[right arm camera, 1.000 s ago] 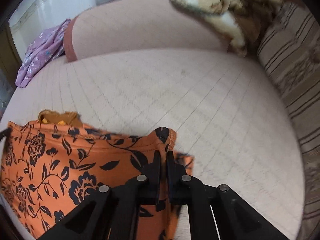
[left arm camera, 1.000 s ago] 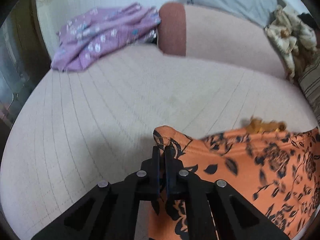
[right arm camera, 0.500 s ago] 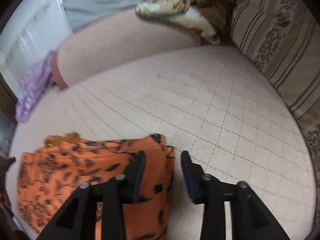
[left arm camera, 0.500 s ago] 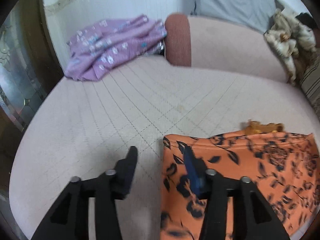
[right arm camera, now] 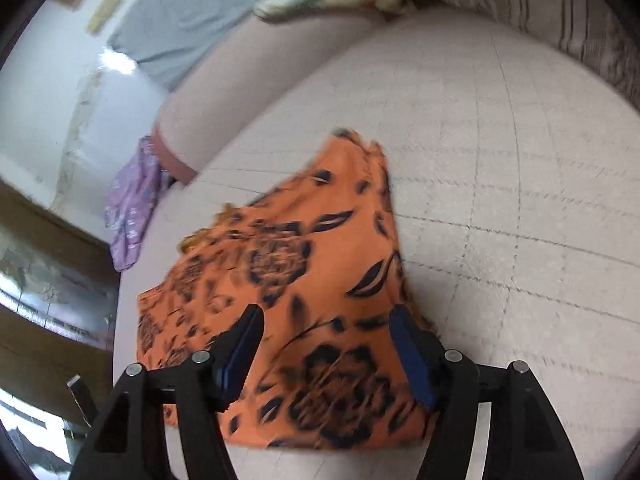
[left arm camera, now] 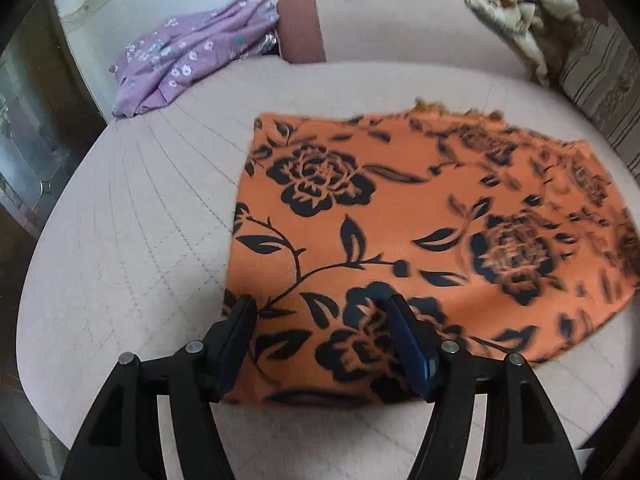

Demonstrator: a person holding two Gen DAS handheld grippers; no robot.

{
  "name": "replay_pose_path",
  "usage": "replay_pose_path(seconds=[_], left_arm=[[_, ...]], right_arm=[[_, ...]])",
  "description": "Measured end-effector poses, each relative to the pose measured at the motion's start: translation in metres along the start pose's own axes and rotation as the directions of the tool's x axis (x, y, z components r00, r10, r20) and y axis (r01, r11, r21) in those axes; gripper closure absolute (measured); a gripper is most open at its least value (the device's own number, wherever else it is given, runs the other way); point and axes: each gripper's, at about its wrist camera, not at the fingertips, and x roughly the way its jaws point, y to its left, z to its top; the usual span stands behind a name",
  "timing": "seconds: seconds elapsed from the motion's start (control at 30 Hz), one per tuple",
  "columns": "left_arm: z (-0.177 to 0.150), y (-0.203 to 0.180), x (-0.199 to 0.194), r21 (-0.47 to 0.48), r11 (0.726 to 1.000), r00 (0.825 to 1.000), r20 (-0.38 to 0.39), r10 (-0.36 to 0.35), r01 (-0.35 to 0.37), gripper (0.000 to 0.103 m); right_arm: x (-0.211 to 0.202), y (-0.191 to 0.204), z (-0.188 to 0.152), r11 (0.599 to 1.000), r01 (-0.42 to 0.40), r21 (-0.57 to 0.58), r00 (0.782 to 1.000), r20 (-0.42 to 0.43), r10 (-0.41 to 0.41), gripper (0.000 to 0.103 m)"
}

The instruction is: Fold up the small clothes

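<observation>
Orange fabric printed with black roses and leaves, a small folded garment point(left arm camera: 400, 216), lies flat on the pale quilted seat of a sofa point(left arm camera: 132, 240), its layers stacked and a frayed yellow-brown edge peeking out along its far side. In the right wrist view the same garment point(right arm camera: 304, 280) shows tilted and blurred, with bare quilted seat point(right arm camera: 520, 160) stretching away to its right.

The left hand-held gripper point(left arm camera: 322, 344) hangs over the near edge of the garment with its jaws spread wide; they have just been opening, the cloth lies beneath and between the two fingers, and neither blue pad presses on it. The right hand-held gripper point(right arm camera: 326, 348) stands the same way over the garment's other near corner: jaws apart, just been opening, cloth under the gap but not pinched.

Farther off, a lilac flowered cloth point(left arm camera: 188, 64) is draped at the far left end of the seat, beside a reddish-brown band on the rounded sofa back point(left arm camera: 300, 20). A cream and brown crumpled blanket point(left arm camera: 524, 4) lies at the far right on the sofa back, next to a striped cushion point(left arm camera: 604, 84). A grey sheet point(right arm camera: 188, 20) hangs on the white wall behind.
</observation>
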Motion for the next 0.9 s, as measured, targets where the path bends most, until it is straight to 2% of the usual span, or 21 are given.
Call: replay_pose_path(seconds=[0.1, 0.17, 0.23, 0.3, 0.43, 0.5, 0.57, 0.6, 0.67, 0.77, 0.9], left_arm=[[-0.005, 0.002, -0.021, -0.026, 0.999, 0.994, 0.1, -0.033, 0.036, 0.029], [-0.011, 0.003, -0.014, -0.035, 0.998, 0.996, 0.075, -0.046, 0.048, 0.027], [-0.019, 0.005, 0.007, -0.032, 0.999, 0.999, -0.033, -0.039, 0.038, 0.027], [-0.021, 0.007, -0.001, -0.033, 0.998, 0.999, 0.024, -0.044, 0.044, 0.027], [-0.02, 0.012, -0.009, -0.056, 0.997, 0.997, 0.063, -0.04, 0.044, 0.027], [-0.025, 0.012, -0.001, -0.053, 0.998, 0.999, 0.041, -0.036, 0.038, 0.027], [-0.03, 0.01, -0.004, -0.033, 0.999, 0.998, 0.061, -0.023, 0.025, 0.027], [-0.03, 0.009, -0.006, -0.025, 0.999, 0.998, 0.061, -0.021, 0.022, 0.027], [-0.034, 0.01, -0.009, -0.034, 0.999, 0.997, 0.07, -0.032, 0.034, 0.026], [-0.034, 0.012, -0.007, -0.051, 0.998, 0.997, 0.069, -0.035, 0.039, 0.025], [-0.035, 0.013, -0.008, -0.053, 0.998, 0.996, 0.078, -0.036, 0.04, 0.025]], right_arm=[[-0.005, 0.01, -0.02, 0.996, -0.004, -0.089, 1.0, 0.027, 0.007, 0.024], [0.013, 0.003, -0.033, 0.995, 0.051, -0.089, 0.998, -0.027, -0.054, 0.024], [0.015, -0.005, -0.037, 0.997, 0.056, -0.061, 0.998, -0.038, -0.059, 0.024], [0.004, 0.001, -0.033, 0.996, 0.071, -0.051, 0.997, -0.013, -0.072, 0.024], [-0.016, 0.029, -0.036, 0.992, 0.039, -0.122, 0.998, 0.063, -0.031, 0.023], [-0.006, 0.027, -0.041, 0.992, 0.044, -0.119, 0.999, 0.037, -0.04, 0.019], [0.007, 0.008, -0.047, 0.993, 0.088, -0.074, 0.995, -0.03, -0.09, 0.019], [0.014, -0.004, -0.051, 0.996, 0.085, -0.041, 0.995, -0.052, -0.087, 0.019], [0.004, -0.002, -0.053, 0.997, 0.067, -0.049, 0.998, -0.004, -0.067, 0.019], [0.01, 0.003, -0.053, 0.993, 0.083, -0.081, 0.996, -0.021, -0.085, 0.019], [0.011, 0.0, -0.054, 0.995, 0.075, -0.07, 0.997, -0.005, -0.076, 0.018]])
